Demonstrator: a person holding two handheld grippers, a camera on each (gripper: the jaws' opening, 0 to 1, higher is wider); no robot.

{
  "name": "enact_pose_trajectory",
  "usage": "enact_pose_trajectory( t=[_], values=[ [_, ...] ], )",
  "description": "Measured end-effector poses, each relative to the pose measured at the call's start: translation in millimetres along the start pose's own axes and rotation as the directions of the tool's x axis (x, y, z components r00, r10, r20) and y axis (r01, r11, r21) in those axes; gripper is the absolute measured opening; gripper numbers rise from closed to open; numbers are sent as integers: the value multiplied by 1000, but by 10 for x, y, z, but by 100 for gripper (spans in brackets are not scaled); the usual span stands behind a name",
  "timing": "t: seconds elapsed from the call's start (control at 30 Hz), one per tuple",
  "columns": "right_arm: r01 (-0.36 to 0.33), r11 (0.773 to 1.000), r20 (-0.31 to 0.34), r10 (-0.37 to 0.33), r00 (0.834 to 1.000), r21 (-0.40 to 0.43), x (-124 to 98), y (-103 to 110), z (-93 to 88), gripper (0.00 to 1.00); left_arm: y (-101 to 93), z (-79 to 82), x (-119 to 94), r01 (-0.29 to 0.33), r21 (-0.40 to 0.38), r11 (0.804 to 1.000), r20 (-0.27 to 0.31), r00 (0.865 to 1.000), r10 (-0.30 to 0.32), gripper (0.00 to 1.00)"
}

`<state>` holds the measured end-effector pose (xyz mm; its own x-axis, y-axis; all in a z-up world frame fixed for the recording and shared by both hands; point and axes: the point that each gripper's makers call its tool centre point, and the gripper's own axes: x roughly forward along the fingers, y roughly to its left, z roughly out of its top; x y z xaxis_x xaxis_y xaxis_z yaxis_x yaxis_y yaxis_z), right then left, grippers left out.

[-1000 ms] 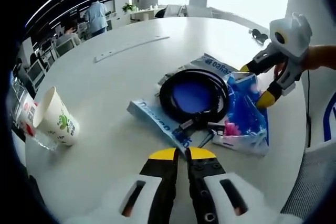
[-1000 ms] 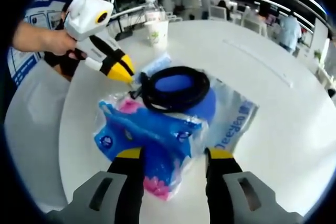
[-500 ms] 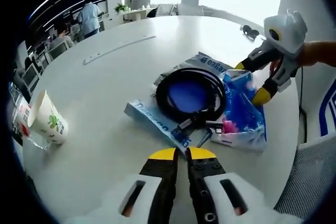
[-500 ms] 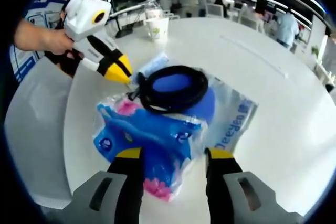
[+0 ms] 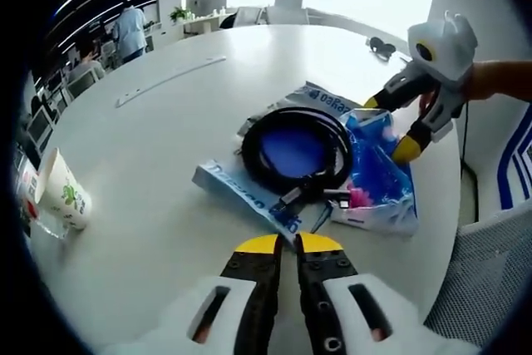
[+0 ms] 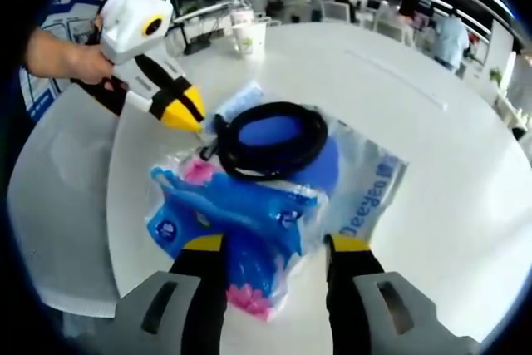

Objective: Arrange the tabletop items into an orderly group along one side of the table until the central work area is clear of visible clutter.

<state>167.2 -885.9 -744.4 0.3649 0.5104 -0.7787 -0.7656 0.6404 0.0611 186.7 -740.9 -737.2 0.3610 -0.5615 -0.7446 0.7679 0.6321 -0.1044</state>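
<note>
Desk (image 5: 166,122) (round, white, the largest element): central area not yet clear, so the task reads as early stage; most work is left.

Clear plastic bag (image 6: 366,189) w/ blue lettering: lies flat mid-desk, under the other items, not yet moved to a side.

Blue tissue pack (image 6: 229,222): rests on the bag's near edge in the right gripper view, just ahead of the right tool (image 6: 274,243), whose jaws stand wide apart, one either side of the pack's end but not closed on it. A grasp looks imminent (judgement only).

Black cable coil (image 5: 291,147): sits atop the bag, touching the tissue pack; connector end points toward the left tool (image 5: 287,243).

Left tool: jaws nearly together, holding nothing, hovering just short of the cable's plug.

Paper cup (image 5: 58,193): near the desk's edge, well apart from the pile, beside what seems a bottle (partly cut off). Prob. the side where the group could form.

Remaining: bag, pack, coil all to be shifted edgeward.
</note>
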Motion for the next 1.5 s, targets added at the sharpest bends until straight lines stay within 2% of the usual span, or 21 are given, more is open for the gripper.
enact_pose_trajectory(
  t=[0.17, 0.23, 0.3, 0.43, 0.63, 0.73, 0.83, 1.17, 1.5],
  values=[
    [1, 1000, -10, -1, 1000, 2, -9, 8, 1, 44, -25, 1, -2, 6, 12, 1000, 0, 1000, -6, 6],
    [-4, 1000, -5, 4, 1000, 29, -9, 7, 16, 45, -16, 3, -10, 11, 9, 1000, 4, 1000, -11, 6],
    [-20, 996, 29, 18, 999, 84, -18, 31, 63, 48, -1, 9, -28, 8, 5, 1000, 12, 1000, -8, 9],
    [-6, 997, 53, 2, 999, 72, -38, 46, 105, 58, 89, 68, -103, -28, 23, 999, 51, 998, 27, 20],
    [18, 998, 111, -25, 993, 67, -131, 44, 333, 66, 366, 169, -268, -99, -10, 995, 119, 988, 100, 35],
    [35, 998, 138, -41, 990, 46, -190, 13, 485, 67, 541, 169, -342, -148, -12, 989, 126, 981, 148, 45],
    [44, 998, 165, -50, 985, 37, -235, -1, 626, 70, 699, 176, -424, -189, -27, 982, 141, 972, 191, 50],
    [51, 998, 219, -45, 975, -21, -285, 68, 1013, 76, 1056, 119, -610, -266, -58, 962, 134, 953, 272, 62],
    [51, 997, 237, -37, 971, -54, -285, 123, 1219, 76, 1421, 47, -734, -327, -86, 941, 122, 934, 336, 65]
  ],
)
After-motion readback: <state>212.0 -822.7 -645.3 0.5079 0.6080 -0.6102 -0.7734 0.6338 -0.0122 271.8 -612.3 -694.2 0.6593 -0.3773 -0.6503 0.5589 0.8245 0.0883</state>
